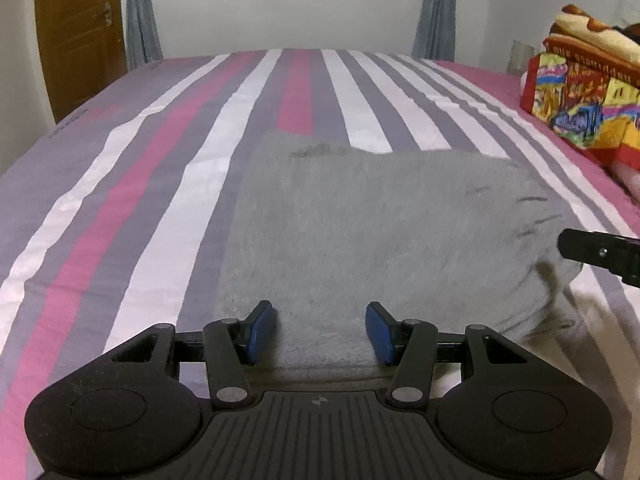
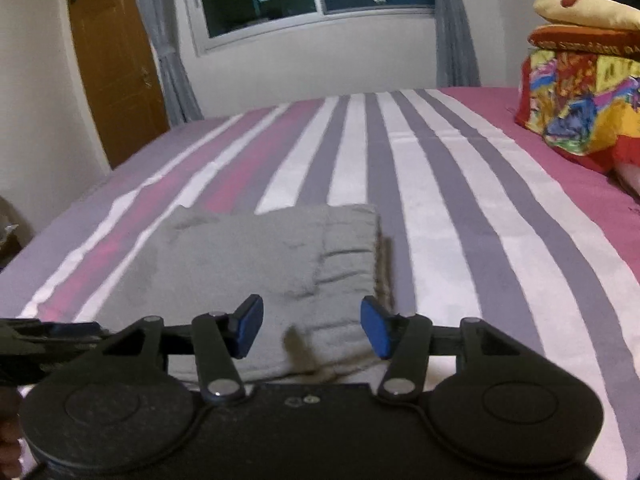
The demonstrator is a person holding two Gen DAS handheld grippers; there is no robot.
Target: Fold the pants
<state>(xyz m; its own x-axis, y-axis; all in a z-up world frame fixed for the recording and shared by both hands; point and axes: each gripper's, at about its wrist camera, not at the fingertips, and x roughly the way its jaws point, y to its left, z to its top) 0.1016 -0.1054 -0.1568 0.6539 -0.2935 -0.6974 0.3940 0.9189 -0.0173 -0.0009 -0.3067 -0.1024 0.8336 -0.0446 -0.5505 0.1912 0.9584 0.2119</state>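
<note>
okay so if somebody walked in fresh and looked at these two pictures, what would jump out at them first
The grey pants, already folded into a thick rectangle, lie on the striped bed right ahead of both grippers. The left gripper and right gripper hang open at the near edge of the pants, holding nothing. Far right, a bright red-and-yellow blanket stack sits on the pink part of the sheet.

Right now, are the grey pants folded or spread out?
Folded: the grey pants lie as a compact rectangle on the striped bed sheet, layered edges showing at one side.
</note>
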